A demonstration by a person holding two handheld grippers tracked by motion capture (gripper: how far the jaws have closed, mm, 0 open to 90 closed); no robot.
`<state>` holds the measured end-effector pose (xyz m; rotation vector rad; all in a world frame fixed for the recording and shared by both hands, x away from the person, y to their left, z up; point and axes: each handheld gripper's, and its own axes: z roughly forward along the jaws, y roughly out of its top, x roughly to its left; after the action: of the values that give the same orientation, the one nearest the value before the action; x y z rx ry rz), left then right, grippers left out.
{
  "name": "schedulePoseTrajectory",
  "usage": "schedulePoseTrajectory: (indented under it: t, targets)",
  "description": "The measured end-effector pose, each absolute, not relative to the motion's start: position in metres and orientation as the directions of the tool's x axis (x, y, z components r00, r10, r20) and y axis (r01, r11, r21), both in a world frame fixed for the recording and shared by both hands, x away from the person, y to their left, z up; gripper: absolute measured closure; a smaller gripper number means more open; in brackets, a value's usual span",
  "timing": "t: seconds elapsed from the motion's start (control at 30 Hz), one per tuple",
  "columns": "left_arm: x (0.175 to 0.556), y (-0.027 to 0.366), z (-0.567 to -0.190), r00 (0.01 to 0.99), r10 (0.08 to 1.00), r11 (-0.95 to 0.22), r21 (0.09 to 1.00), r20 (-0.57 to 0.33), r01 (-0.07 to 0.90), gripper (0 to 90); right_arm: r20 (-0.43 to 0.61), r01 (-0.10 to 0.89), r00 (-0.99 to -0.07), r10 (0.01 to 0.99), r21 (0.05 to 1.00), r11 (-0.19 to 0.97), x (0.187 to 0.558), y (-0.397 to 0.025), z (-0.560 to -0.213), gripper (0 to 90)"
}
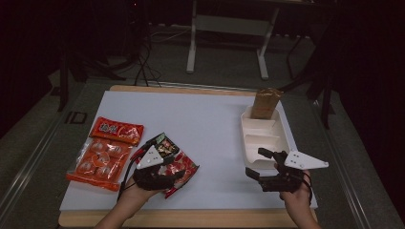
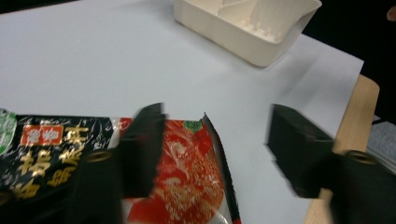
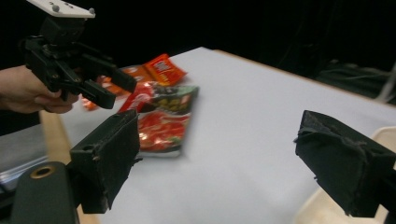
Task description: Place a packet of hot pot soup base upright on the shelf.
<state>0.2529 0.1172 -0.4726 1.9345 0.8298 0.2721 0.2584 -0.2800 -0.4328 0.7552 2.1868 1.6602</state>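
A person's left gripper (image 1: 165,164) hangs low over a red-and-black snack packet (image 1: 179,164) at the near left of the white surface (image 1: 205,124), its fingers (image 2: 140,149) spread wide and holding nothing. In the left gripper view one finger stands over the packet's printed face while the other is off its edge above bare surface, so the packet lies directly beneath and slightly to one side of the opening, not yet between the fingers. The packet lies flat, its long axis running on a diagonal from the near right toward the far left, and its far end with the black printed panel points away from the person. The left gripper is plainly the nearer of the two; the likely next move is a short drop and a close across the packet's narrow width.

The right gripper (image 1: 267,172) waits at the near right, just beside the near end of a cream compartment tray (image 1: 277,143), fingers (image 3: 109,154) also wide apart and empty, well apart from the packet. A brown paper-wrapped packet (image 1: 265,102) stands upright in the tray's far compartment; the nearer compartments look empty.

Farther left lie a clear-fronted orange pack of round snacks (image 1: 98,160) and, just beyond it, a smaller red sachet (image 1: 116,130), both flat and untouched.
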Motion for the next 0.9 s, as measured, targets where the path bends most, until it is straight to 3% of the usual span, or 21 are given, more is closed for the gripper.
schedulePoseTrajectory:
  t: [0.27, 0.3, 0.53, 0.9]
  targets:
    - [0.272, 0.096, -0.469, 0.76, 0.639, -0.373, 0.815, -0.121, 0.443, 66.1, 0.087, 0.224, -0.811, 0.578, 0.96, 0.17, 0.26, -0.285, -0.432, 13.8]
    - [0.278, 0.091, -0.469, 0.761, 0.639, -0.394, 0.803, -0.111, 0.448, 66.1, 0.091, 0.225, -0.811, 0.579, 0.96, 0.164, 0.26, -0.286, -0.432, 13.8]
    - [0.307, 0.072, -0.481, 0.727, 0.68, -0.424, 0.757, -0.097, 0.497, 89.5, 0.104, 0.24, -0.814, 0.571, 0.956, 0.167, 0.263, -0.285, -0.435, 13.8]
    - [0.329, 0.049, -0.5, 0.726, 0.677, -0.489, 0.664, -0.12, 0.566, 90.0, 0.108, 0.25, -0.827, 0.551, 0.95, 0.189, 0.264, -0.282, -0.44, 13.8]
